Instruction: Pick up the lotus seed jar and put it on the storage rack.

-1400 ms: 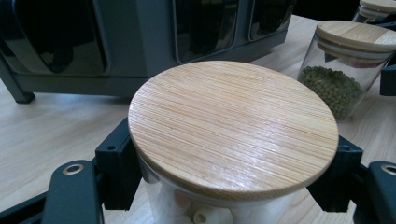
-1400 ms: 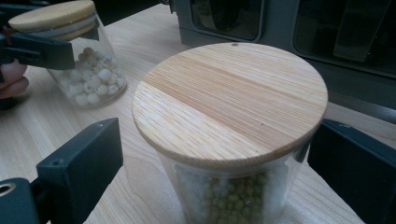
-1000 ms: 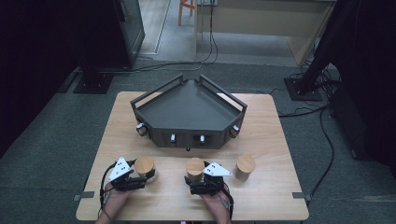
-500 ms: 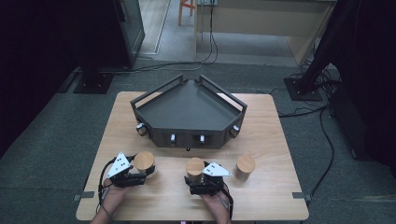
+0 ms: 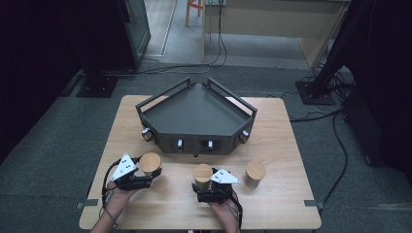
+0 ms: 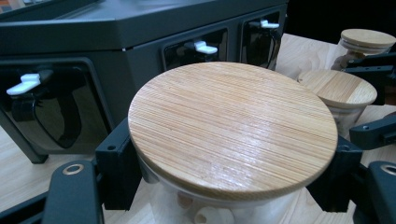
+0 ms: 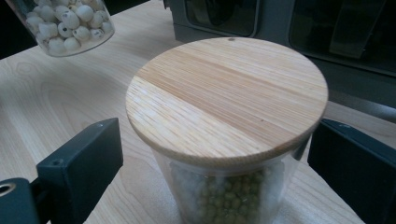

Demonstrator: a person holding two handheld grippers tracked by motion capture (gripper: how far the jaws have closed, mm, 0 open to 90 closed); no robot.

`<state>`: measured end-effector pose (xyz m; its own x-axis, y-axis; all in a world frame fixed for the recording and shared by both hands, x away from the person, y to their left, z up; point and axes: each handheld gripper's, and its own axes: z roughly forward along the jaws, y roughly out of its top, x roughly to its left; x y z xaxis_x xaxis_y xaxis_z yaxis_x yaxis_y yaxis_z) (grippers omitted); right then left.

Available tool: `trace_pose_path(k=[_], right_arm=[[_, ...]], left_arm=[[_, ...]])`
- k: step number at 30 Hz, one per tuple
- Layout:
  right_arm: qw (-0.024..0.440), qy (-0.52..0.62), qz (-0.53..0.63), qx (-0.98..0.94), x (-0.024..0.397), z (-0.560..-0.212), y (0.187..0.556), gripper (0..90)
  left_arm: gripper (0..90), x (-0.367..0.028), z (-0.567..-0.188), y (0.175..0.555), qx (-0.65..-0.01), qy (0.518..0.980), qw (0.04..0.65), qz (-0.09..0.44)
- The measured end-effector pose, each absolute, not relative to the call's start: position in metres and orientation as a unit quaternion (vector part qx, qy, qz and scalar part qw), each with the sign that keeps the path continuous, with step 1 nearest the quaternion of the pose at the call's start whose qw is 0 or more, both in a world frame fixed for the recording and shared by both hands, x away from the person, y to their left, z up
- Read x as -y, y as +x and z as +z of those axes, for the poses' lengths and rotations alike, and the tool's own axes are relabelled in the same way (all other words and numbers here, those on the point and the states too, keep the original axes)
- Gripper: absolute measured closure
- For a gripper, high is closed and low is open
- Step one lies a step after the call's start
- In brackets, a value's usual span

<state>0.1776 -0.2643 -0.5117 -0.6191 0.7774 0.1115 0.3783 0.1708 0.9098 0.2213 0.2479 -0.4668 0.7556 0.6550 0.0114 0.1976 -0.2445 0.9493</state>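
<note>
At the near edge of the pale wooden counter (image 5: 272, 131), two hands are coming in from below, each carrying black tongs topped by a grey three-cornered plate. The left tongs (image 5: 145, 171) are clenching a clear, round jar (image 6: 224, 140) just below its flat bamboo lid, the blocky black pads pressing its wall on both sides; pale round beads are showing through the glass at the bottom of the left gripper view. In the right gripper view that jar's base is hanging off the counter at the upper left, a shadow lying beneath it.

The right tongs (image 5: 204, 187) are bracketing a second clear jar (image 7: 229, 135), filled with small green peas and capped by a smooth, striped bamboo disc. The jaws are standing released, the left pad showing a clear gap from the glass, and the jar is sitting on the wood grain.

Just right of it, near the right hand, a third bamboo-lidded jar (image 5: 255, 174) is standing alone, with bare counter running to the right edge.

Farther back, mid-counter, a dark matte angular tray (image 5: 194, 114) with raised rails and a wedge-shaped outline is spreading wide; its near faces are carrying recessed glossy panels with small white levers (image 6: 201, 45). A narrow strip of bare wood is separating the jars from it. Beyond the far edge, grey carpet and trailing black cables are lying.
</note>
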Motion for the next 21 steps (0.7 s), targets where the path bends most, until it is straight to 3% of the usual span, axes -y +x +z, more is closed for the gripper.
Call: trace_pose_path(k=[21], right_arm=[[0.199,0.394,0.508,-0.74,0.262,-0.512,0.177,3.0]], left_arm=[[24.7,-0.241,-0.442,0.232,-0.271,0.765,0.542,0.217]])
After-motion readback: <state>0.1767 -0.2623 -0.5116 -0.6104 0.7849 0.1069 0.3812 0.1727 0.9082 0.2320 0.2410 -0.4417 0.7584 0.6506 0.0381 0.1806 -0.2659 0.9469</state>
